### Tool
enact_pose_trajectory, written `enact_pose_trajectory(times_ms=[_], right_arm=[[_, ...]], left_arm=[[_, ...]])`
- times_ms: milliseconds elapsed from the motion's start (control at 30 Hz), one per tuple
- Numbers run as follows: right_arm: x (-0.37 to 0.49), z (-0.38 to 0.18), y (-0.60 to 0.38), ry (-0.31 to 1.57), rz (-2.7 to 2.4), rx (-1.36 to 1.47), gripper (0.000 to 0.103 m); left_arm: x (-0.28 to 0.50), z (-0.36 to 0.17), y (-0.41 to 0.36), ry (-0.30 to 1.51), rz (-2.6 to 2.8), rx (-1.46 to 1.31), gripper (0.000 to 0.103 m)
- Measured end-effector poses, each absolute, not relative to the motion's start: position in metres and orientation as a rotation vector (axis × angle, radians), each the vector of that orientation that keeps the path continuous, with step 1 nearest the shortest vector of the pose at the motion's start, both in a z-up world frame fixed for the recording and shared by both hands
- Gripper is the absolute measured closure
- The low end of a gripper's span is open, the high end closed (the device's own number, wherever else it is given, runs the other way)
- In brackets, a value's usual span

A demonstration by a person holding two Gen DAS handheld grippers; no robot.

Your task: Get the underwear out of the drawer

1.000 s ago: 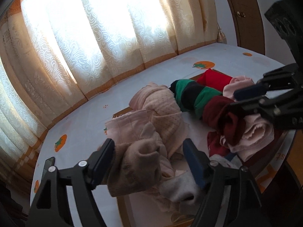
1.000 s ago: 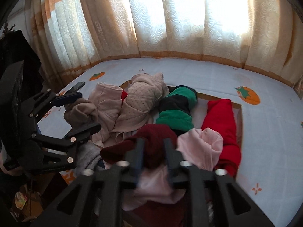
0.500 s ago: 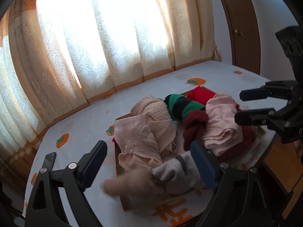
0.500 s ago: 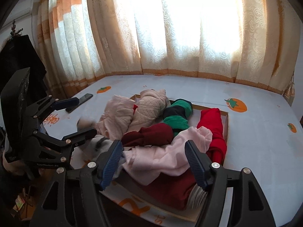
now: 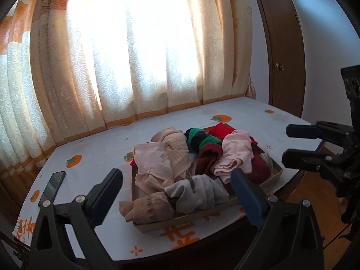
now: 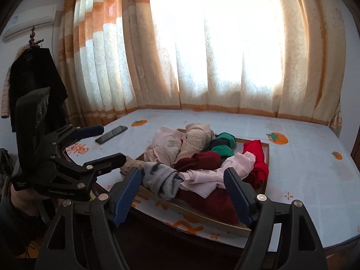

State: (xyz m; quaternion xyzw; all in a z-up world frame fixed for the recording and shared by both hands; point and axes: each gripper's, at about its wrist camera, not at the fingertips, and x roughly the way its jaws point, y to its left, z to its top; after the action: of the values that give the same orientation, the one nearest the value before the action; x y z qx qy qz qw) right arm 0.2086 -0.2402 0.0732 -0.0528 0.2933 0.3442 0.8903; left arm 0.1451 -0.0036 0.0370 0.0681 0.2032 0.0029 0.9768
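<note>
Two grippers are hovering in front of a shallow drawer (image 5: 275, 175) that is sitting on a counter (image 5: 94, 155) covered by a pale cloth with orange fruit prints. In the left wrist view, the left gripper (image 5: 176, 194) is filling the bottom of the frame with its blue-padded fingers (image 5: 105, 196) spread wide and grasping nothing, while the right gripper (image 5: 301, 145) is showing at the right edge, likewise parted and empty. In the right wrist view, the right gripper (image 6: 183, 194) is spread apart low in the frame, and the left gripper (image 6: 105, 144) is reaching in from the left edge, released. Underwear (image 5: 234, 157) is lying heaped in the drawer at the centre of both views: pink, beige, maroon, red, green-and-black and grey pieces, with a tan piece (image 5: 146, 209) drooping over the near corner of the drawer. A dark phone (image 6: 111, 134) is resting on the counter at the left of the pile. Sunlit cream curtains (image 6: 225, 51) are hanging across the upper frame.
</note>
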Motion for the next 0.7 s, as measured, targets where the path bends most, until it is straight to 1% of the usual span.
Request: enact_pose_trajectory(times_ms=[133, 300, 700], right_arm=[[0.199, 0.077, -0.243, 0.591, 0.723, -0.093, 0.024], [0.194, 0.08, -0.242, 0.582, 0.727, -0.09, 0.023], [0.185, 0.081, -0.242, 0.577, 0.742, -0.087, 0.023]], left_arm=[[0.136, 0.039, -0.005, 0.4, 0.003, 0.129, 0.004], [0.13, 0.041, -0.004, 0.394, 0.007, 0.126, 0.001], [0.125, 0.035, -0.004, 0.438, 0.021, 0.093, 0.001]])
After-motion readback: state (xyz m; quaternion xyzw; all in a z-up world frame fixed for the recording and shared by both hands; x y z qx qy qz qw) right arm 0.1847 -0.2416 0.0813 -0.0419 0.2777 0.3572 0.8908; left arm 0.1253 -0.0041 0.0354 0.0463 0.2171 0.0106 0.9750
